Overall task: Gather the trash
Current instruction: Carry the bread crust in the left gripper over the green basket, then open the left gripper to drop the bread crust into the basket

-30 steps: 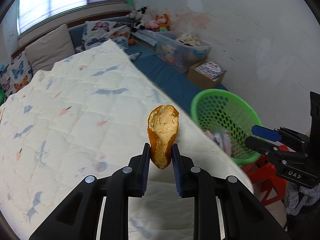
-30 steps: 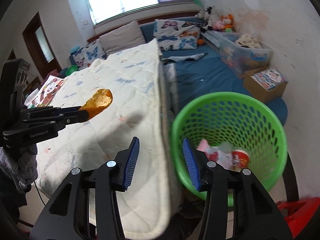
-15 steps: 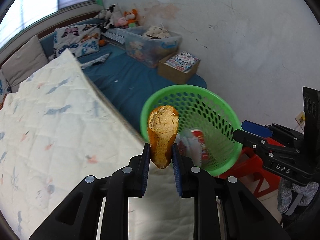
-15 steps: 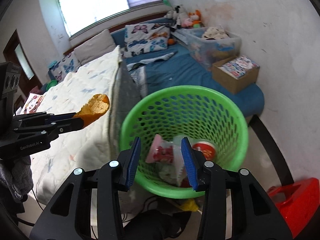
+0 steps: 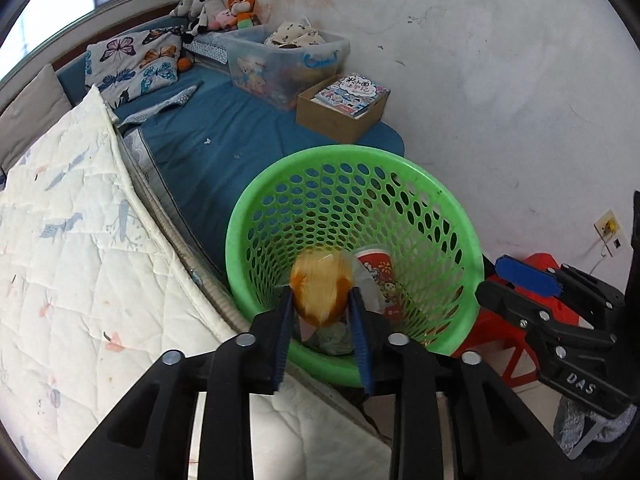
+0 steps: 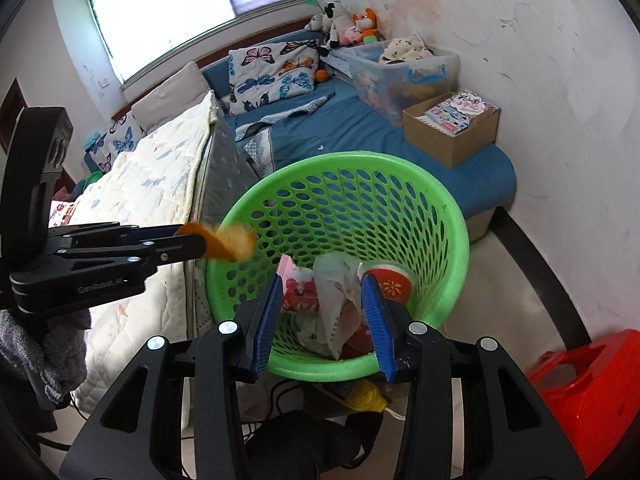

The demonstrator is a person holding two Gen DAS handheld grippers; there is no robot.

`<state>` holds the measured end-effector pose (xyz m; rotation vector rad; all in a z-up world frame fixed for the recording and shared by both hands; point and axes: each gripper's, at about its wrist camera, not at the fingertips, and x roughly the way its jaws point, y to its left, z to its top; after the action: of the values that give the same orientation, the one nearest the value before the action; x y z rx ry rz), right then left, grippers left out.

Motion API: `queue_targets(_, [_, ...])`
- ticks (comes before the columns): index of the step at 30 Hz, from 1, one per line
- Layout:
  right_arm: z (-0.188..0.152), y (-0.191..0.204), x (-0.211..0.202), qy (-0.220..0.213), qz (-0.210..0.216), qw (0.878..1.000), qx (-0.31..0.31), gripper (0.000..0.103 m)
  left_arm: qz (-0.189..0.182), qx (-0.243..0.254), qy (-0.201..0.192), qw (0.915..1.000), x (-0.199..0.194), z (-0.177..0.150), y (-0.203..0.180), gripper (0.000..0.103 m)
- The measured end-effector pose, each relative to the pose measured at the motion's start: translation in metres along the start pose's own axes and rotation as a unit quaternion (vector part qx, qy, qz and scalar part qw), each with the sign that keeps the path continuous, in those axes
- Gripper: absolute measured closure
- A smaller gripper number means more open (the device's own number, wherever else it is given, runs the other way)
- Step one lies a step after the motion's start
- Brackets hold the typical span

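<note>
Left gripper (image 5: 320, 312), carried from above the quilt to the green basket's (image 5: 448, 196) near rim, has just been opening; the orange peel (image 5: 322, 294) (blurred) drops free. Right gripper (image 6: 324, 316) hangs unclenched, empty.

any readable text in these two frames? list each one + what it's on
"DAS": white letters on the right tool's black body, left wrist view.
"GenRobot.AI": faint, reading uncertain, on the left tool's black body, right wrist view.
Blue handwriting on the clear storage bin: not legible.
Cover print on the book in the cardboard box: too small to read.
Red paper cup and pink wrapper in the green basket: printing not readable.
</note>
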<state>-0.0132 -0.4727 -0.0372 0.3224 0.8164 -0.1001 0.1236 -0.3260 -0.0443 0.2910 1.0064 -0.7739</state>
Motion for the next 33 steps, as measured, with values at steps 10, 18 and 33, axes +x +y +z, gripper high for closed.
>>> queue_targets(10, [-0.005, 0.003, 0.000, 0.002, 0.009, 1.000, 0.007, 0.060, 0.006, -0.016, -0.023, 0.9996, -0.013, -0.008, 0.012, 0.041])
queue_targets(18, [-0.009, 0.019, -0.007, -0.007, 0.020, 1.000, 0.003, 0.050, 0.042, -0.034, -0.052, 0.9972, -0.050, -0.028, 0.036, 0.031])
queue_targets(33, [-0.020, 0.076, -0.024, -0.021, 0.004, 0.998, -0.056, 0.029, 0.109, -0.059, -0.103, 0.9870, -0.117, -0.078, 0.067, 0.009])
